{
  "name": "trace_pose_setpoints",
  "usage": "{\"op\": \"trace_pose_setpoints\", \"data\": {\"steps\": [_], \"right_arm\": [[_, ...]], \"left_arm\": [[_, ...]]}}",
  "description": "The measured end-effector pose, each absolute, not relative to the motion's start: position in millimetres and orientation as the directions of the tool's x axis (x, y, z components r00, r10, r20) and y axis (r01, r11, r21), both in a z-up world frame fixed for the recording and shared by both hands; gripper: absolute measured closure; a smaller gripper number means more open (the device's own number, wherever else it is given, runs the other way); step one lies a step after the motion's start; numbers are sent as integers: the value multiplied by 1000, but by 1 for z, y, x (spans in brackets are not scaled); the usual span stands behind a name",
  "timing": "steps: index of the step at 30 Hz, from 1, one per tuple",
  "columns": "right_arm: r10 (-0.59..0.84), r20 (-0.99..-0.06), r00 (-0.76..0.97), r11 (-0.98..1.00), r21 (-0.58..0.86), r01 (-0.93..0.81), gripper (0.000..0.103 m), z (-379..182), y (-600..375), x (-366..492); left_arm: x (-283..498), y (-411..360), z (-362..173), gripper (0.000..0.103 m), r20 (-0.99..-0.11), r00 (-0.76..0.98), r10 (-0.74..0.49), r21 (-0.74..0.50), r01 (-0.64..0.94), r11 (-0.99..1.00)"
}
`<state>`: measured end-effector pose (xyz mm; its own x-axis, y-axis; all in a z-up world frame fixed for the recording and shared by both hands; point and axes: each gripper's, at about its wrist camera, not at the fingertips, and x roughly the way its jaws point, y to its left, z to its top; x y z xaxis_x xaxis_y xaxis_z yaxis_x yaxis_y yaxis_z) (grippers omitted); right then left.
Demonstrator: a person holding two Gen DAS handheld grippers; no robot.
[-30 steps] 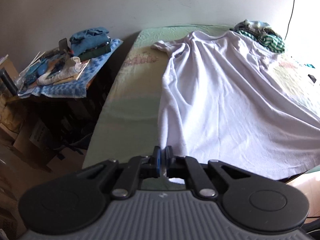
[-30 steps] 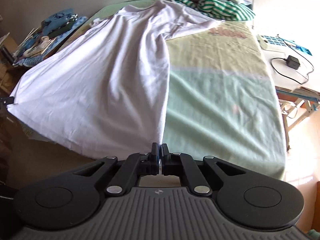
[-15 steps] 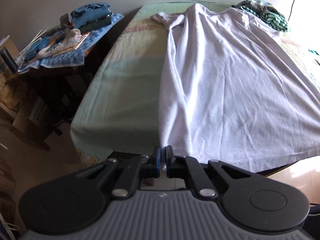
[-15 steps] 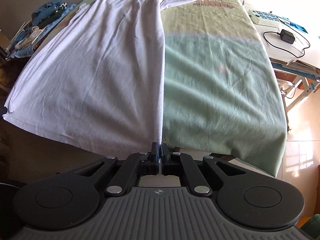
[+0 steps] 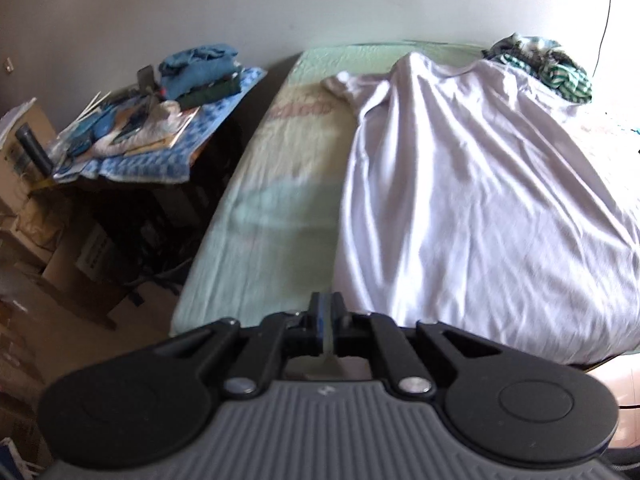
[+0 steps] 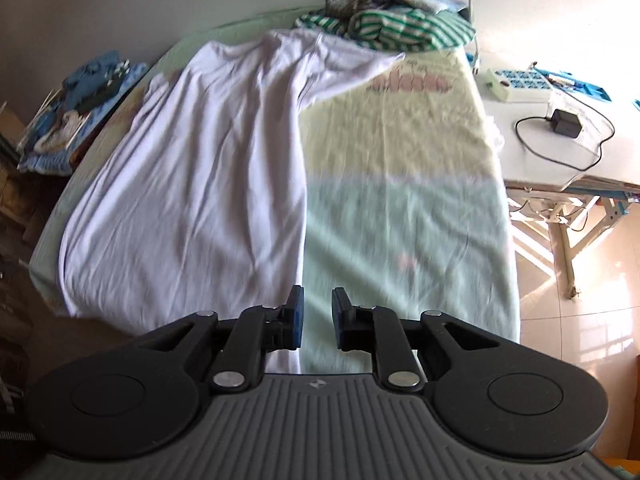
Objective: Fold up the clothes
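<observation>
White T-shirt [image 5: 472, 200] lies spread lengthwise on the bed [image 5: 276, 216], collar end toward the far wall, hem at the near edge of the mattress. The fabric is wrinkled, with long creases running from neck to hem. One sleeve [image 5: 352, 84] lies bunched at the far left of the shirt; the other sleeve [image 6: 356, 68] spreads toward the striped pile.

Left claw [image 5: 329, 318]: jaws pressed together, with a thin strip of something pale pinched between the pads. It sits at the near left corner of the shirt's hem; the frame is too blurred to tell whether shirt fabric is what is clamped.

Right claw [image 6: 317, 316]: jaws parted, a clear gap between the blue pads, holding nothing. It hovers at the near right corner of the hem, the shirt's right edge running just beside its left finger.

Bed sheet is pale green at the near end, yellowish farther up, with a pink print near the far end. A heap of green-and-white striped clothes [image 6: 400, 28] sits at the far end of the bed, touching the shirt's shoulder.

Left of the bed: a cluttered desk [image 5: 148, 152] under a blue checked cloth, carrying folded blue clothing [image 5: 200, 68]. Right of the bed: a white desk [image 6: 560, 156] with a black power adapter [image 6: 566, 122] and its cable.
</observation>
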<state>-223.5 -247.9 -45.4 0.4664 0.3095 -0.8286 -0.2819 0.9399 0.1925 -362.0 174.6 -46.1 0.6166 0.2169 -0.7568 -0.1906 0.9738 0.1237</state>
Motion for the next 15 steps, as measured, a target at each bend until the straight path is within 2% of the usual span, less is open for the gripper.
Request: {"op": "trace_pose_setpoints", "data": {"steps": [5,11,15], "right_arm": [[266,-779,568,962,180,-203,72,-37,-224,-142],[233,-766,599,969,238,-73,73,-77,-183,-36],[159,-794,587,979,206,14,73,-113,-155,16]], "left_arm": [[-284,146,-64,91,-747,645,161,108,-121,987],[-226,138,-100,91,-762,633,138,134,-53,989],[-205,149,-117,91,-774,620,128,160,-3,987]]}}
